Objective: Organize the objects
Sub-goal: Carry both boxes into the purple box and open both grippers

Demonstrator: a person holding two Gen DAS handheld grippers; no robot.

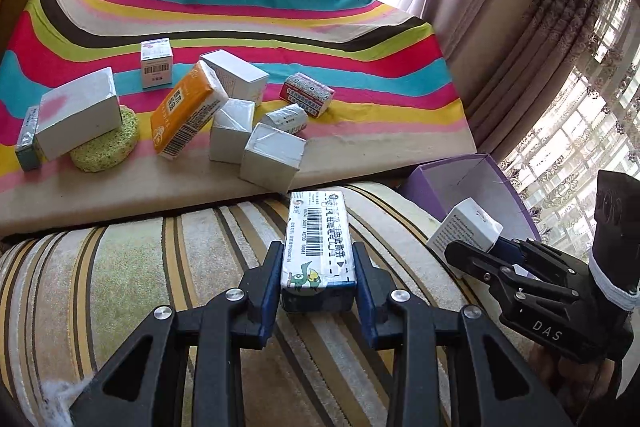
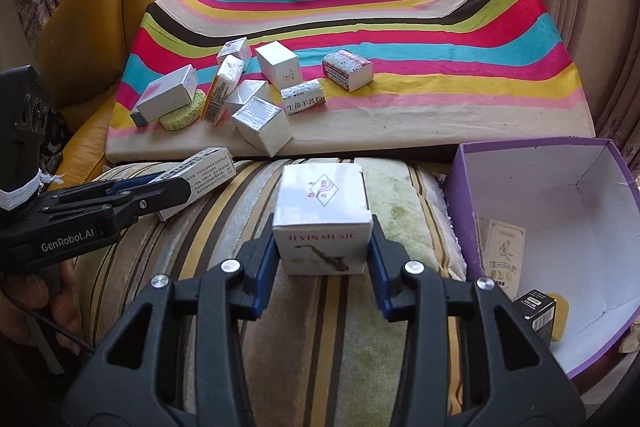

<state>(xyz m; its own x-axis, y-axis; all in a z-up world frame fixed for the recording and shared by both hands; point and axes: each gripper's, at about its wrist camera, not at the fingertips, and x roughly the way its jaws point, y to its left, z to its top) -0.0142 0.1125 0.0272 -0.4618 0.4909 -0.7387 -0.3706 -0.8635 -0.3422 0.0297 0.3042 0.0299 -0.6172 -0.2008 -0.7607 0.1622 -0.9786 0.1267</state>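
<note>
My left gripper (image 1: 318,267) is shut on a long white barcode box (image 1: 318,247) with a green duck print, held above a striped cushion (image 1: 120,267). It also shows in the right wrist view (image 2: 200,183). My right gripper (image 2: 324,247) is shut on a white cube box (image 2: 322,219) printed "JI YIN MUSIC" with a saxophone; it also shows in the left wrist view (image 1: 466,227). A purple box (image 2: 460,187) with a white inside sits to the right and holds a few small items. Several boxes, among them an orange pack (image 1: 184,115), lie on the striped cloth (image 1: 360,39).
A green round sponge (image 1: 108,143) lies under a white box (image 1: 76,115) at the cloth's left. A red patterned pack (image 1: 306,95) lies further right. A yellow sofa cushion (image 2: 92,7) stands at the left; curtains (image 1: 520,27) hang at the right.
</note>
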